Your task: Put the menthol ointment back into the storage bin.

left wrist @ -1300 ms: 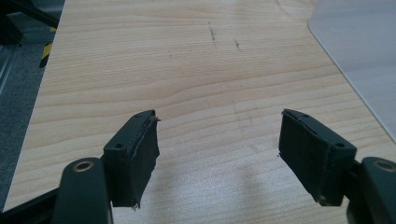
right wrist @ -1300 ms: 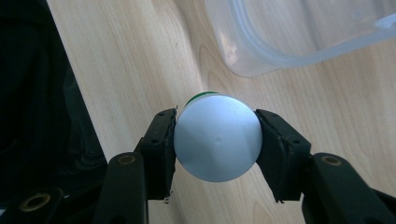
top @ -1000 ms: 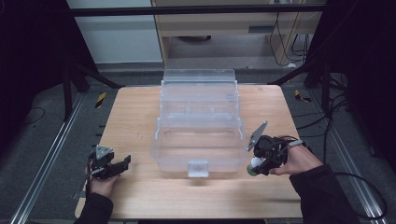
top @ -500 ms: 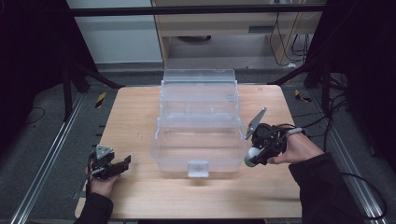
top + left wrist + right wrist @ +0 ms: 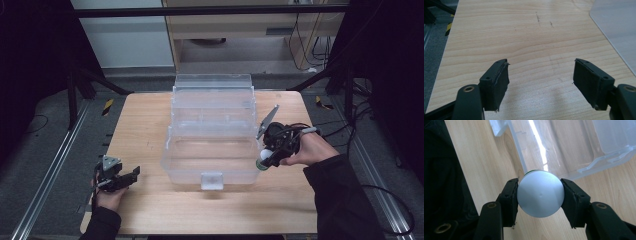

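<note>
Right claw (image 5: pixel 539 196) gripped a white ball (image 5: pixel 540 193) beside the open clear box (image 5: pixel 212 130), seemingly for loading. Left claw (image 5: pixel 541 83) rested wide and empty on the surface (image 5: pixel 524 37).

Left gripper (image 5: pixel 131 175) sits at seven o'clock, jaws spread wide, nothing between them; right gripper (image 5: pixel 264 161) at four o'clock clamps a round white-capped object (image 5: pixel 540 193).

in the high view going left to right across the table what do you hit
left gripper with its jaws apart → clear plastic box, lid open → right gripper shut on a white round-topped object
</note>
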